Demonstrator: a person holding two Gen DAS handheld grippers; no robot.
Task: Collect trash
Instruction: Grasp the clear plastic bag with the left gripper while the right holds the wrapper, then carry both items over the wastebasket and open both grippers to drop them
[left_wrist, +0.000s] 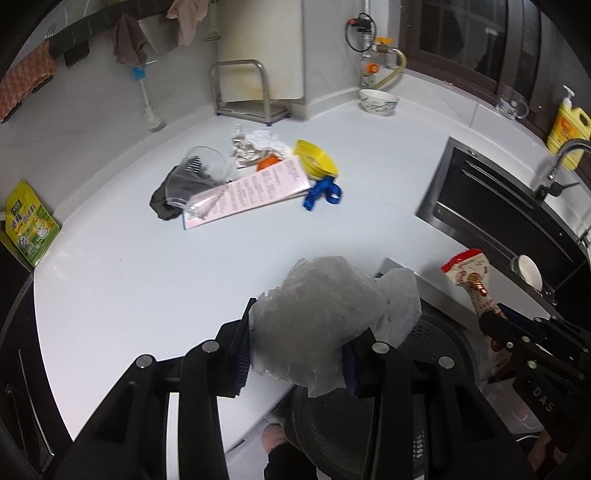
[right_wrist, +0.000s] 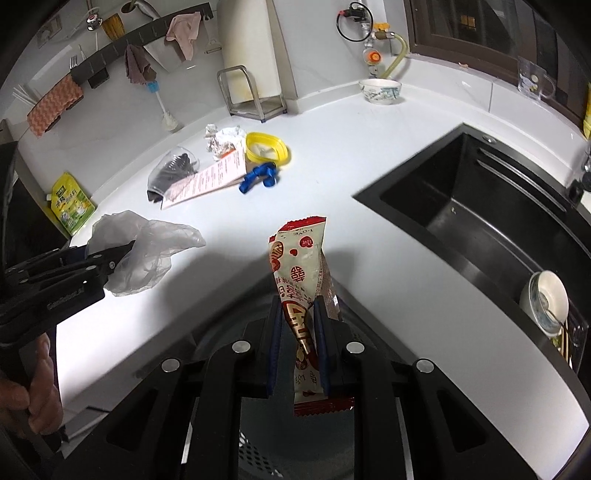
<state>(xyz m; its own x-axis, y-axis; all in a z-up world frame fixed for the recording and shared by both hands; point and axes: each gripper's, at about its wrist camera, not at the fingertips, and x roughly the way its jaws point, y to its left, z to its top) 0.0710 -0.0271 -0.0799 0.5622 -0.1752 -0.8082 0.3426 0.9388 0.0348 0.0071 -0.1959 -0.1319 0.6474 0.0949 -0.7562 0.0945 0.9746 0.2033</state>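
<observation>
In the left wrist view, the left hand-held gripper (left_wrist: 297, 352) is clamped on a crumpled clear plastic bag (left_wrist: 317, 317), which bulges up between its two blue-padded fingers (left_wrist: 242, 354) above the near edge of the white table (left_wrist: 147, 280). Below the bag, past the near edge, a dark round bin (left_wrist: 332, 439) shows. At the right, the right hand-held gripper (left_wrist: 491, 319) holds a red-and-white snack wrapper (left_wrist: 471, 277) upright. Toward the far edge of the table lies a group of remaining trash: a clear plastic cup (left_wrist: 195, 170) on its side, a pink printed leaflet (left_wrist: 251, 194), crumpled foil (left_wrist: 247, 146), a yellow lid (left_wrist: 316, 157) and a blue ribbon (left_wrist: 323, 192) just beside it. A green pouch (left_wrist: 29, 225) rests at the left edge, a patterned bowl (left_wrist: 377, 101) stands at the far right corner, and a black sink (left_wrist: 498, 214) is set into the right side. In the right wrist view, the right hand-held gripper (right_wrist: 298, 334) is clenched on the snack wrapper (right_wrist: 301, 266), which stands upright between the fingers and hangs out below them, over the near edge of the table (right_wrist: 388, 206) and the bin opening. At the left, the left hand-held gripper (right_wrist: 122, 254) grips the plastic bag (right_wrist: 147, 243), carried by a hand (right_wrist: 33, 398). The cup (right_wrist: 171, 168), leaflet (right_wrist: 210, 179), yellow lid (right_wrist: 267, 149) and ribbon (right_wrist: 258, 177) lie together near the far edge.
</observation>
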